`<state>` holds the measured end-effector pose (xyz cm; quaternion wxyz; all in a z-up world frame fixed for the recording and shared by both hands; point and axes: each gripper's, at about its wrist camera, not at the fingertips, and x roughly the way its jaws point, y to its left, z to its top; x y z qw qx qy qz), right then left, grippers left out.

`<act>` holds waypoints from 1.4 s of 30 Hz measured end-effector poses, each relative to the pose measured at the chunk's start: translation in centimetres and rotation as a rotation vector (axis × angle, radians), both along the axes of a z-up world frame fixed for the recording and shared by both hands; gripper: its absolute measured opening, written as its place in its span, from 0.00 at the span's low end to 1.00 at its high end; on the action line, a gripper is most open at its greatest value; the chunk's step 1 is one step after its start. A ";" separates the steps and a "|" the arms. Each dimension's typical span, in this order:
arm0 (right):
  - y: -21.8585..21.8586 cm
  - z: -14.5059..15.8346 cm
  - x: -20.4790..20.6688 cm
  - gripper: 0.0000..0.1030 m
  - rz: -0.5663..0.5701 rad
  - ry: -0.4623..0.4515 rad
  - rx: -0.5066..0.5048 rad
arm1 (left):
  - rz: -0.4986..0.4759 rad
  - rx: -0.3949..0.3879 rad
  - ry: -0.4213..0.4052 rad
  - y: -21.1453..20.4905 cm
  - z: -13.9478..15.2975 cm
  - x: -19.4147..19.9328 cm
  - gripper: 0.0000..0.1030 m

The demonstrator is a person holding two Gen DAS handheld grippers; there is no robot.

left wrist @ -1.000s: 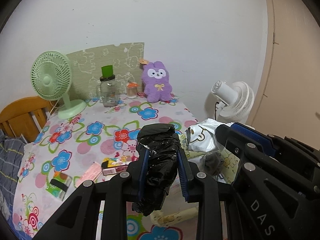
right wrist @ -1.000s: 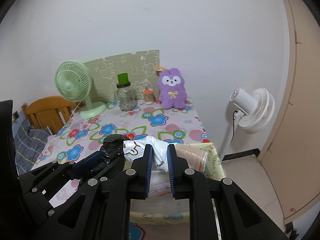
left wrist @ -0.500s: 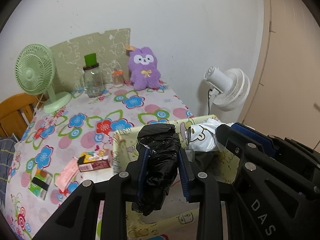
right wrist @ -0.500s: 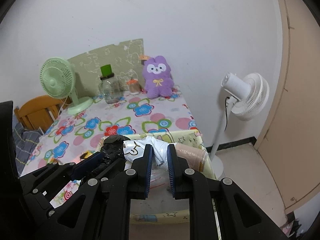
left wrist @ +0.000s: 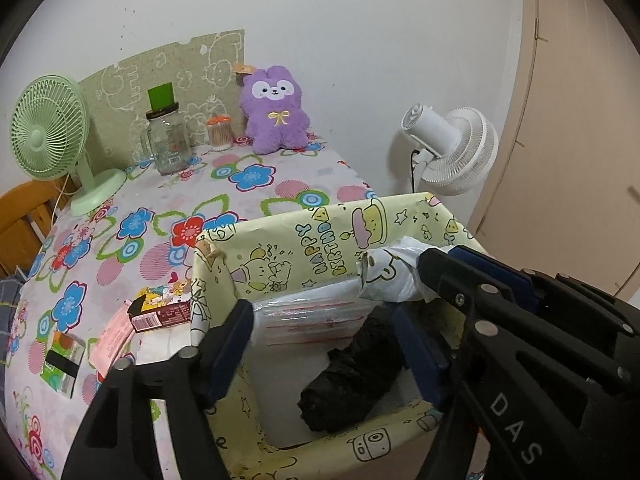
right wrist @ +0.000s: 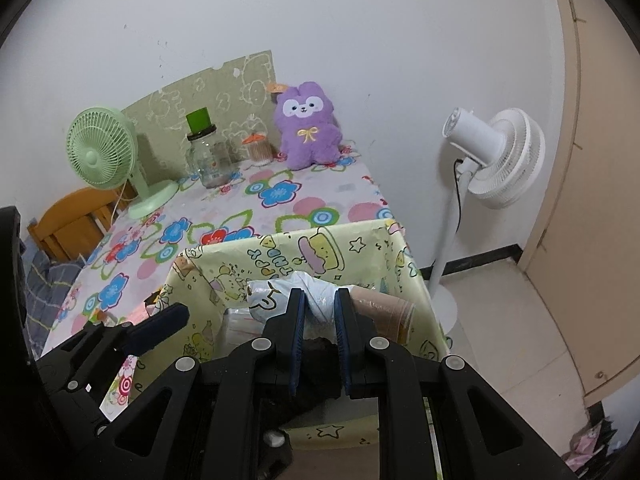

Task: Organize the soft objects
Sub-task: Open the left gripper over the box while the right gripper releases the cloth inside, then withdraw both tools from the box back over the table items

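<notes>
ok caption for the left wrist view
Left gripper, jaws just opened, above black bag lying in the yellow box.

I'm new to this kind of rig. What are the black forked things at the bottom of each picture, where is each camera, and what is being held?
They are hand-held two-finger grippers, one in each of a person's hands, each with a fisheye camera looking forward along its fingers. So there are two views, one per gripper.

The left gripper has just been opening. Its jaws stand wide, and the black plastic bundle lies loose between them inside the yellow birthday-print box.

The right gripper is shut on a white printed plastic bag, held over the same box.

Behind, on the flowered tablecloth, stand a purple plush toy, a green desk fan and a glass jar. A white pedestal fan stands on the floor.
</notes>
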<state>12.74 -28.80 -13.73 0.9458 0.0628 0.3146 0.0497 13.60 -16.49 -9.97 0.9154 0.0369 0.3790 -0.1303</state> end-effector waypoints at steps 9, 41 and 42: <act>0.4 -0.9 0.0 0.21 0.032 0.033 0.021 | -0.008 0.030 0.009 0.3 -0.4 -0.5 0.83; 4.2 2.4 -4.9 0.88 0.018 -0.078 -0.075 | 0.006 0.011 -0.107 4.3 3.3 -5.3 0.97; 4.5 2.6 -5.1 0.88 0.025 -0.084 -0.076 | 0.005 0.009 -0.109 4.5 3.4 -5.4 0.97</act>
